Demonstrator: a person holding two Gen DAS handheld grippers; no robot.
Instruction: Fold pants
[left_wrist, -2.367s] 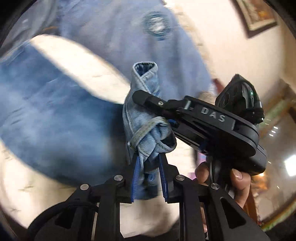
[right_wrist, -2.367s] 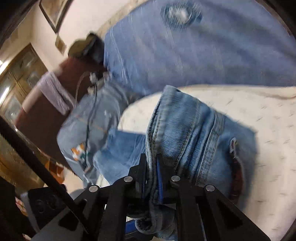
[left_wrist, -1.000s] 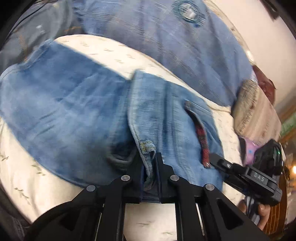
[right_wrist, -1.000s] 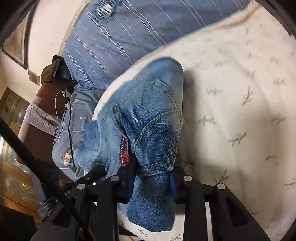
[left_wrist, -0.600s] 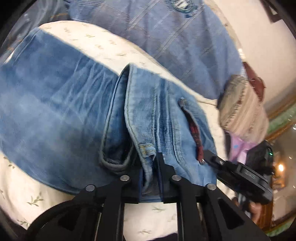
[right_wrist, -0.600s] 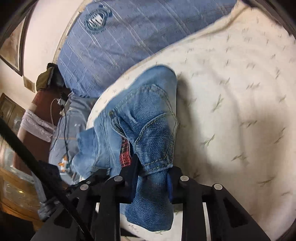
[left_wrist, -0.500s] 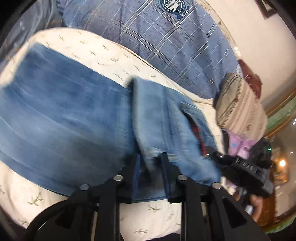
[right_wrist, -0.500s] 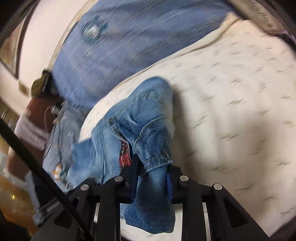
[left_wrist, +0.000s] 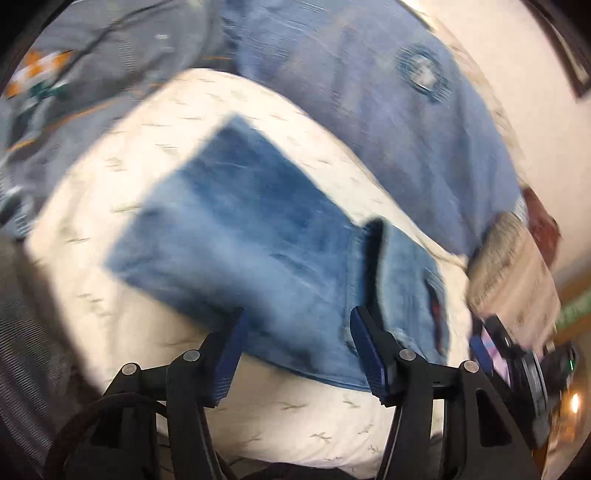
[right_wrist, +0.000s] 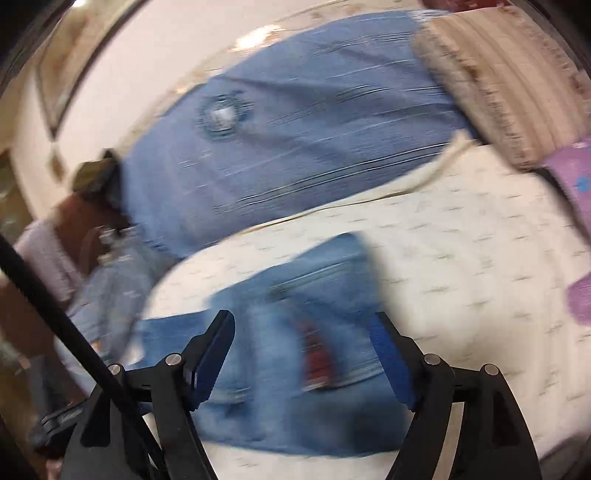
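Both hand-held grippers, left (left_wrist: 295, 349) and right (right_wrist: 301, 354), are opening off the folded blue denim pants (left_wrist: 258, 251) on the bed (left_wrist: 295, 417); fold's laid, maybe one more fold next.

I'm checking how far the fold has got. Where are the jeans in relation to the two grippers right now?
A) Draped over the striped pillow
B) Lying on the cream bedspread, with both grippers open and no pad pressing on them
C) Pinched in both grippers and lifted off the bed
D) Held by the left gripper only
B: the jeans lie flat on the bedspread, and the jaws of the left gripper and right gripper are opening with no pad pressing the denim.
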